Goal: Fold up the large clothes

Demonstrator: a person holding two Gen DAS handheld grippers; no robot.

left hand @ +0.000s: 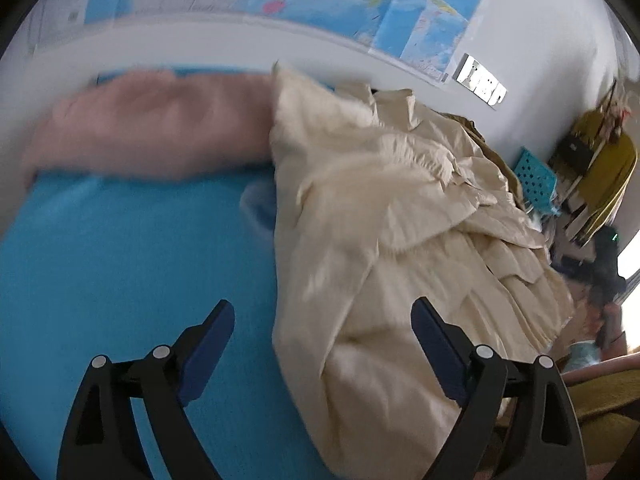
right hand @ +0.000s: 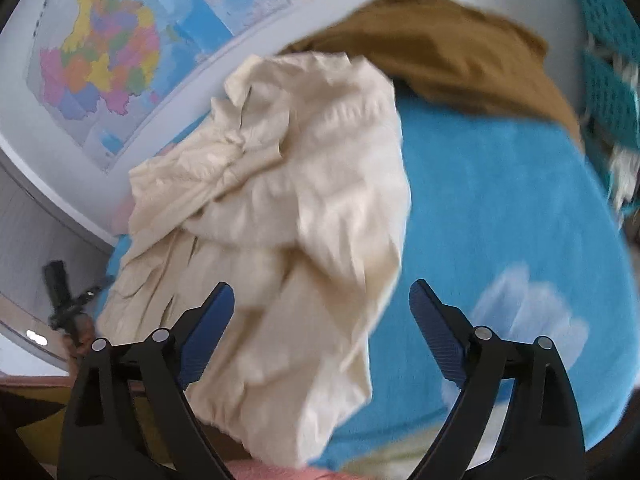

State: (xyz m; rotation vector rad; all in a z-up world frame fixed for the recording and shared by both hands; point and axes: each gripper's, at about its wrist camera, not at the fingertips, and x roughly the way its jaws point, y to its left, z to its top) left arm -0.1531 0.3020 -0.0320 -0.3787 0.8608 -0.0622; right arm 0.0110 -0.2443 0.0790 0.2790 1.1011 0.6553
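Blue pads on both my grippers stand wide apart with nothing pinched between them; left gripper (left hand: pixel 322 330) hangs over the edge of the cream garment (left hand: pixel 384 216), right gripper (right hand: pixel 322 316) over the same garment's other side (right hand: pixel 280 200), so both hands are free, likely because the cloth is lying loose and needs a fresh grab before any fold. In the left wrist view the cream cloth runs from 6 o'clock up to 12, crumpled and ridged, its left edge dropping between my two fingers; left finger over bare blue sheet (left hand: pixel 120 260), right finger over cloth. In the right wrist view the cloth sits at 11 to 12 o'clock off my jaws, bunched, lower flap reaching down to 6; right finger over the blue sheet, where a pale cloud print (right hand: pixel 528 312) shows at 3 o'clock. Garment not flat yet, so I judge folding has barely started; a spread-out probably comes first. Further out: pink cloth (left hand: pixel 152 128) at 10 o'clock in the left view, blurred, lying apart as if set aside; brown garment (right hand: pixel 460 56) at 1 o'clock in the right view, touching the cream one's far end, probably waiting. Wall map (right hand: pixel 108 60) behind, teal basket (left hand: pixel 536 178) at 2 o'clock in the left view.
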